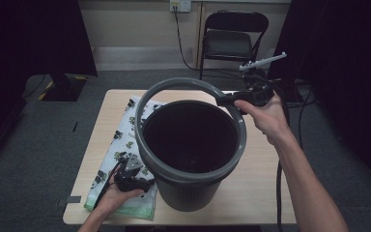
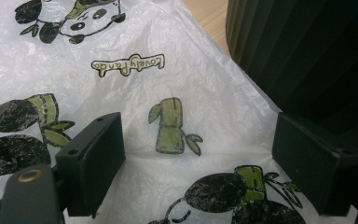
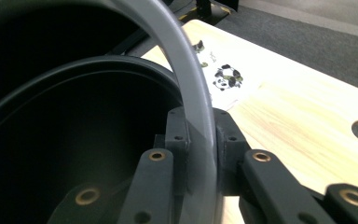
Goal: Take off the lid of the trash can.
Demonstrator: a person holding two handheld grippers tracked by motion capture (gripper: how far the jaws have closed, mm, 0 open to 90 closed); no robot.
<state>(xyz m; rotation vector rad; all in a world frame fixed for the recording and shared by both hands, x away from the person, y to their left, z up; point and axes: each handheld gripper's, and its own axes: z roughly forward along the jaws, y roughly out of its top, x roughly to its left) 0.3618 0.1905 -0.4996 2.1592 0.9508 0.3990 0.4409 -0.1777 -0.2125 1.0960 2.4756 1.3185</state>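
- At the left edge of the pale wooden table (image 1: 265, 188), a thin white plastic bag printed with black-and-green pandas (image 1: 121, 145) lies flat, its right side tucked against the bin.
- The left gripper (image 1: 134, 175) rests low over the near end of that bag; in the left gripper view its jaws stand wide apart, with nothing between them but the crinkled film (image 2: 177, 93).
- To pick the bag up well, I'd judge the jaws should press down onto the film and pinch a raised fold, not slide across it.
- In the middle stands a dark grey ribbed plastic waste bin (image 1: 188, 193), upright and empty.
- A grey plastic ring rim (image 1: 193, 83) is tilted: its near side sits on the bin's mouth, its far side is lifted clear.
- At the right, the right gripper (image 1: 227, 99) is clamped on the raised ring; the right gripper view shows both jaws pressed against the band (image 3: 193, 98).
- I'd keep that grip firm and the ring high, so the bag's mouth can pass under it without knocking the bin.
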